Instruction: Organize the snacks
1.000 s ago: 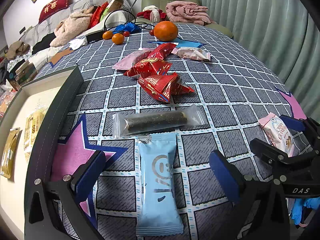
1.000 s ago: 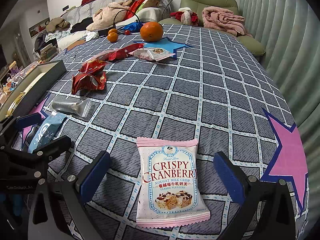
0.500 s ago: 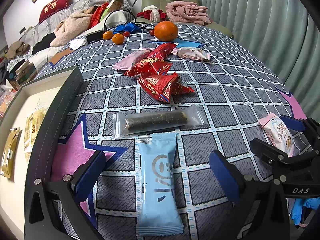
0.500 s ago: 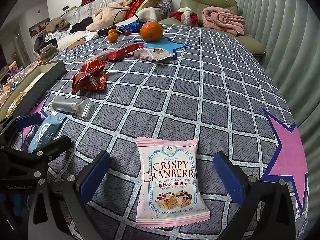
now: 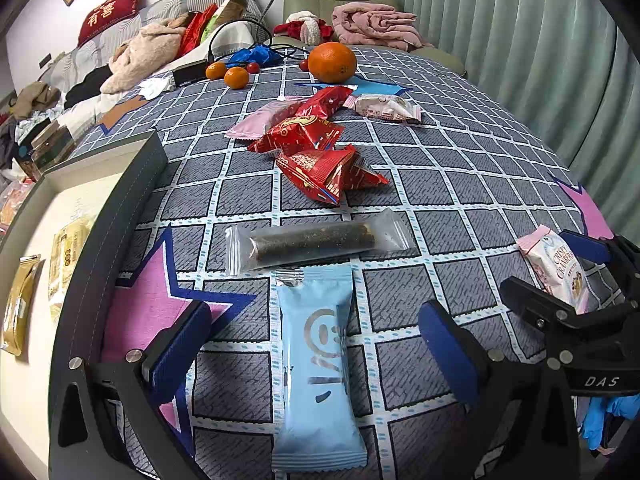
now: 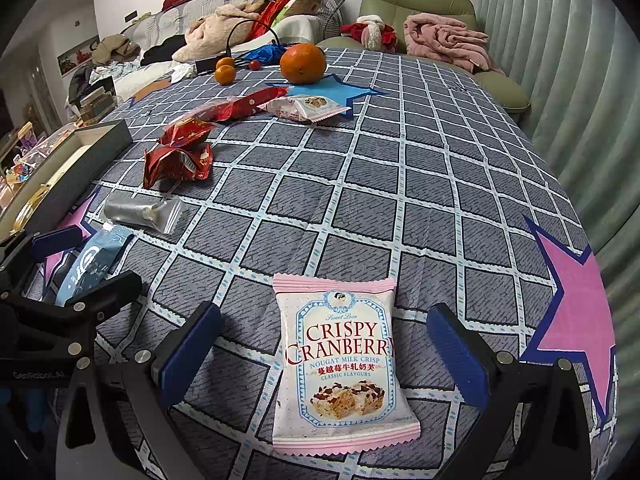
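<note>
Near the desk's front edge, the left gripper (image 5: 314, 354) straddles a pale blue foil bar wrapper (image 5: 318, 376) and the right gripper (image 6: 324, 356) a pink-trimmed cranberry nougat packet (image 6: 342, 364), both spread apart; closing likely comes next.

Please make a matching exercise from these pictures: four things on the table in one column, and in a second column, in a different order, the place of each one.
Things
1. light blue snack bar wrapper
2. pink and white cranberry nougat packet
3. large orange fruit
4. yellow snack packets

Places
A. inside the grey tray
B. between the open fingers of the left gripper
C. far end of the table, on a blue star
D. between the open fingers of the right gripper

Pairs: 1-B, 2-D, 3-C, 4-A
</note>
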Available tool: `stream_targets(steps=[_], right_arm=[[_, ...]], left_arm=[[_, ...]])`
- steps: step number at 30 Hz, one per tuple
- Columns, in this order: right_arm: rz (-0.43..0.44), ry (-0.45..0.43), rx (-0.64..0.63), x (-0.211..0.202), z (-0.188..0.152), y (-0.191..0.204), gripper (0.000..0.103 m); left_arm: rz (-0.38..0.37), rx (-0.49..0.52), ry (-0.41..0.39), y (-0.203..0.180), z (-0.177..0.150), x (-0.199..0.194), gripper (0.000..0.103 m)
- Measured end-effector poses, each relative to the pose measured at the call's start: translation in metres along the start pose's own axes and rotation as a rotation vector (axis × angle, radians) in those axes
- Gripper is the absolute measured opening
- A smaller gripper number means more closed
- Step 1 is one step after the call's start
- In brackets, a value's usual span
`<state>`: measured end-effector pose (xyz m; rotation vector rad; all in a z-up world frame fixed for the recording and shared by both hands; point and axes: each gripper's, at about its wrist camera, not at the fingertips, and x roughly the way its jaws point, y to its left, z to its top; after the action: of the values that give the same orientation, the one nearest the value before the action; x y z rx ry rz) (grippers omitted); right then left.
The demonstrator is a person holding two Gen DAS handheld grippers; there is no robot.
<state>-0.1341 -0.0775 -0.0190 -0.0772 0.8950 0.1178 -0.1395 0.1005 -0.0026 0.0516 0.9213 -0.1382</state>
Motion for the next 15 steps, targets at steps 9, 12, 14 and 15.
stream_targets(steps=[9, 12, 14, 15], right_arm=[[0.002, 0.004, -0.003, -0.0024, -0.0006, 0.0000, 0.103], [0.004, 0.007, -0.005, -0.0030, -0.0002, -0.0002, 0.103], [0.005, 0.009, -0.005, -0.0026, 0.0003, 0.0000, 0.103], [0.004, 0.011, -0.005, -0.0025, 0.0005, 0.0000, 0.103]], left_arm=[[0.000, 0.000, 0.000, 0.0000, -0.0002, 0.0001, 0.103], [0.000, 0.001, 0.000, 0.0000, -0.0002, 0.0001, 0.103], [0.000, 0.001, 0.000, 0.0000, -0.0003, 0.0001, 0.103], [0.000, 0.001, 0.000, 0.0000, -0.0003, 0.0001, 0.103]])
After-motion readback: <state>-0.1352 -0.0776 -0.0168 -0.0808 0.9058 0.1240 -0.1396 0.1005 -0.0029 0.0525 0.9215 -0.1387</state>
